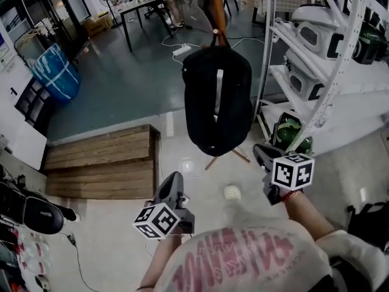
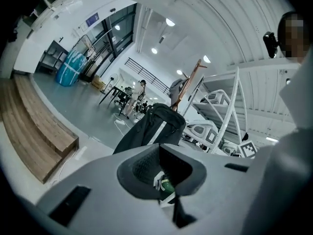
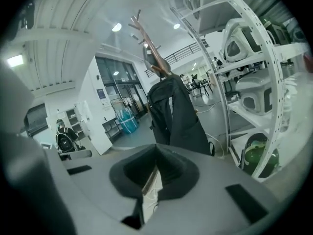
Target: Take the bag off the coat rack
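Head view, starting close in: my left gripper (image 1: 174, 177) sits low on the left and my right gripper (image 1: 261, 153) low on the right. Both pairs of jaws are pressed together with nothing in them, and the two gripper views show the same. Both point toward the target but stop short of it, well apart from the fabric. Between them on the pale floor lies a small white ball (image 1: 232, 192). Just past it, the black backpack (image 1: 217, 99) hangs free off the floor, its top loop caught on the wooden coat rack (image 1: 217, 5). I reckon it must go up before it comes away, and these jaws must open first. White shelving (image 1: 322, 72) crowds the right side, so there's little room to swing.
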A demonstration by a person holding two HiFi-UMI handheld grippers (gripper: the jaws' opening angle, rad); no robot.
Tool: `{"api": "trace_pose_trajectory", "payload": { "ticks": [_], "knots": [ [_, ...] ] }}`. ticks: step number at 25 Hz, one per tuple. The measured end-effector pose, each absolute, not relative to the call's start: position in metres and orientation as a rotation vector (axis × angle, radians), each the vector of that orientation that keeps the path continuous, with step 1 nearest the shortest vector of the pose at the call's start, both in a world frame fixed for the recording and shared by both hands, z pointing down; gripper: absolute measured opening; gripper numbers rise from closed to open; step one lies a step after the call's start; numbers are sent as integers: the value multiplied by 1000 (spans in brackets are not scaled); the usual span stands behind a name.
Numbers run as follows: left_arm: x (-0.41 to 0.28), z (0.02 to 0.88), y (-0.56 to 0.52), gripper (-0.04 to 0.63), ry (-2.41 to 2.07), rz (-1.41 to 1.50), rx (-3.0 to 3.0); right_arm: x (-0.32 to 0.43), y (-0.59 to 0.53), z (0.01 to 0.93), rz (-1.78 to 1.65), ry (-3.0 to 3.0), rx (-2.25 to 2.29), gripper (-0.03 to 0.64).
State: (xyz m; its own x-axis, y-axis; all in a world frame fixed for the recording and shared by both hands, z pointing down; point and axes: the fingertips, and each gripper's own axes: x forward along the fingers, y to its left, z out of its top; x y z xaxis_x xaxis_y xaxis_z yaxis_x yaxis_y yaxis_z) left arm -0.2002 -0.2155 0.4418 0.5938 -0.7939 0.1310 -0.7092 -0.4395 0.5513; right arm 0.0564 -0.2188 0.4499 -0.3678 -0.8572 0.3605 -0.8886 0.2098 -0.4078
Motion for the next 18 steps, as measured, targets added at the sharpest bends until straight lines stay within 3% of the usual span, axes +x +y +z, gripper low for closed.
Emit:
{"api": "trace_pose_trajectory", "payload": {
  "ticks": [15, 16, 18],
  "knots": [
    [-156, 410, -323, 3, -1192, -222, 2339, 107, -324, 405, 793, -2527, 1826, 8],
    [-154, 407, -332, 3, -1197, -223, 2346, 112, -334, 399, 774, -2541, 1844, 25],
    [-151, 401, -350, 3, -1207, -226, 2348, 121, -354, 387, 739, -2566, 1875, 171]
  ]
}}
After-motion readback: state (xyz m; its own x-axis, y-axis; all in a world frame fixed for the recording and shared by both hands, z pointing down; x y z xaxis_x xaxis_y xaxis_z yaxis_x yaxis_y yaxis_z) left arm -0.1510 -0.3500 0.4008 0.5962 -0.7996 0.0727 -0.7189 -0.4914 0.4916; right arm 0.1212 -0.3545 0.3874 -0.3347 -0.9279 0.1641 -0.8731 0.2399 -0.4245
